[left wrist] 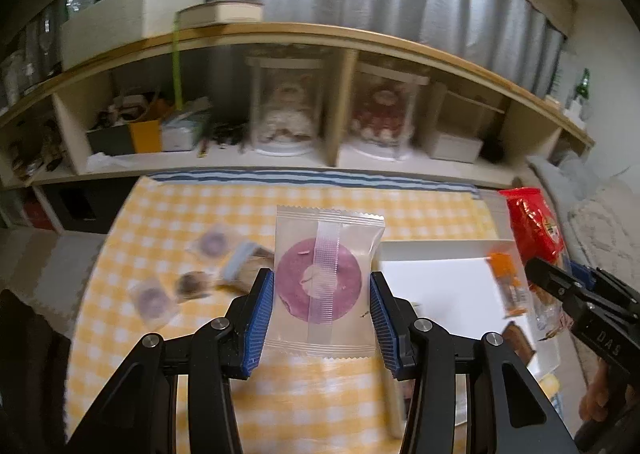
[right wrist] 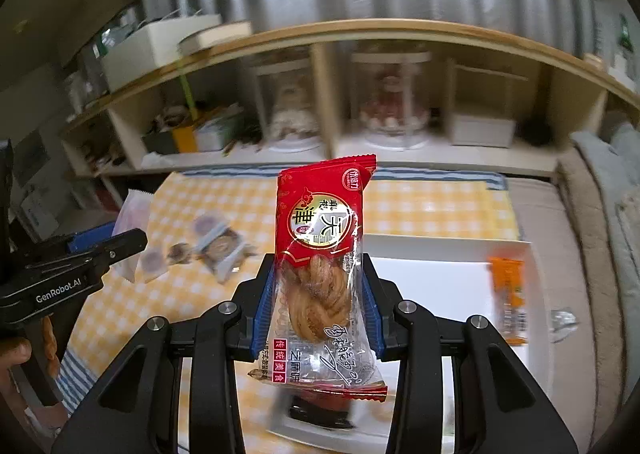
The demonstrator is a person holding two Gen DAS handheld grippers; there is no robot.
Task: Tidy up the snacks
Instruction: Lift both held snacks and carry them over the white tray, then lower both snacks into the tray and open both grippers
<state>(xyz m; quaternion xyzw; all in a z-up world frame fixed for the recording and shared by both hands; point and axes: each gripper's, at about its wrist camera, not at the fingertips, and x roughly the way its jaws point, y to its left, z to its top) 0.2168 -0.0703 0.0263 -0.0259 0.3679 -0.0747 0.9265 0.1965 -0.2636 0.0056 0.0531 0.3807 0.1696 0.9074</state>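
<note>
both grippers holding a snack above the table

left wrist view: the left gripper (left wrist: 322, 290) has its blue fingers (left wrist: 260, 318) pinching a clear packet with a purple ring pastry (left wrist: 324, 280), held upright between them above the yellow checked cloth (left wrist: 420, 210). left of the fingers lie loose small snack packets (left wrist: 192, 278). right of the fingers sits a white tray (left wrist: 440, 278) with an orange packet (left wrist: 510, 286) on it.

right wrist view: the right gripper (right wrist: 320, 306) pinches a red twisted-dough packet (right wrist: 322, 270) upright between its fingers, over the near edge of the white tray (right wrist: 432, 282). the orange packet (right wrist: 508, 298) lies right of the fingers, the loose packets (right wrist: 208, 246) left of them.
</note>
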